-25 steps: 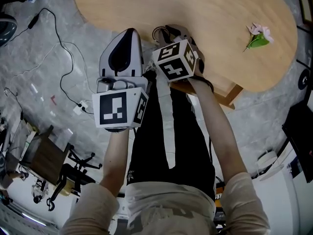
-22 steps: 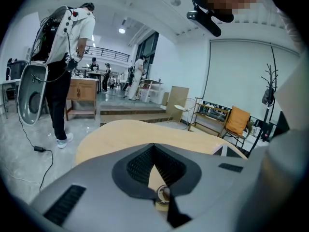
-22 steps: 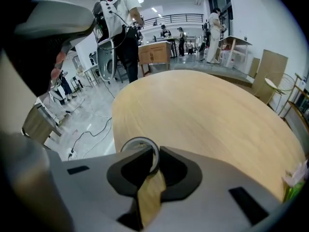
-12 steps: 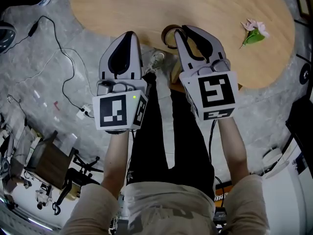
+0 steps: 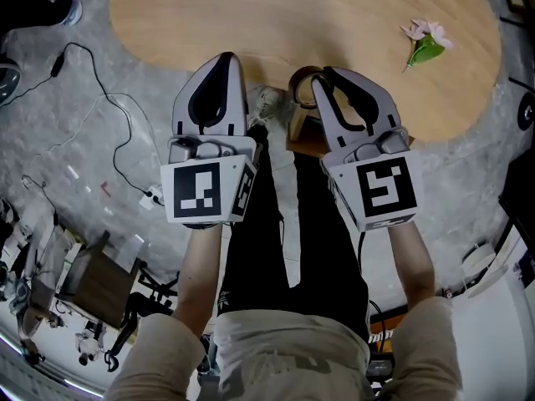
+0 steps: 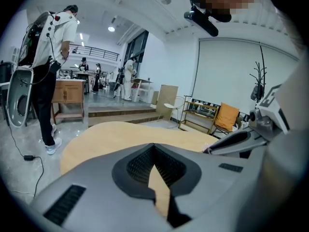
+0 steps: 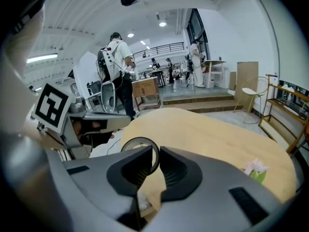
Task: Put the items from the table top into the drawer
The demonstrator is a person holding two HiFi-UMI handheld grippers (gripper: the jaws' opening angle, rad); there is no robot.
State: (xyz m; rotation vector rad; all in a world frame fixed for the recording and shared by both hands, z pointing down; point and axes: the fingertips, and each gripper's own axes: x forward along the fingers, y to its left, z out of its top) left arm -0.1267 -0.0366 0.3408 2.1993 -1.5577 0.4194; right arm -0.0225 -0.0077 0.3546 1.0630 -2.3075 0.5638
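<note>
A brown tape roll (image 5: 299,80) hangs over the near edge of the pale wooden table (image 5: 334,19), and my right gripper (image 5: 320,77) is shut on its rim. In the right gripper view the roll (image 7: 136,148) stands upright, pinched at its right side between the jaws of the right gripper (image 7: 155,151). A pink flower with green leaves (image 5: 425,43) lies far right on the table, also in the right gripper view (image 7: 255,168). My left gripper (image 5: 221,59) is shut and empty at the table edge, just left of the right one. A wooden drawer edge (image 5: 303,132) shows below the table.
Black cables and a white power strip (image 5: 154,197) lie on the grey floor to the left. A chair (image 5: 88,281) stands at lower left. A person with a backpack (image 6: 52,57) stands beyond the table's far end. My own legs (image 5: 284,249) fill the space beneath the grippers.
My right gripper has swung up from under the table edge and moved right, its marker cube now facing up, with the tape roll in its jaws. The left gripper has shifted slightly.
</note>
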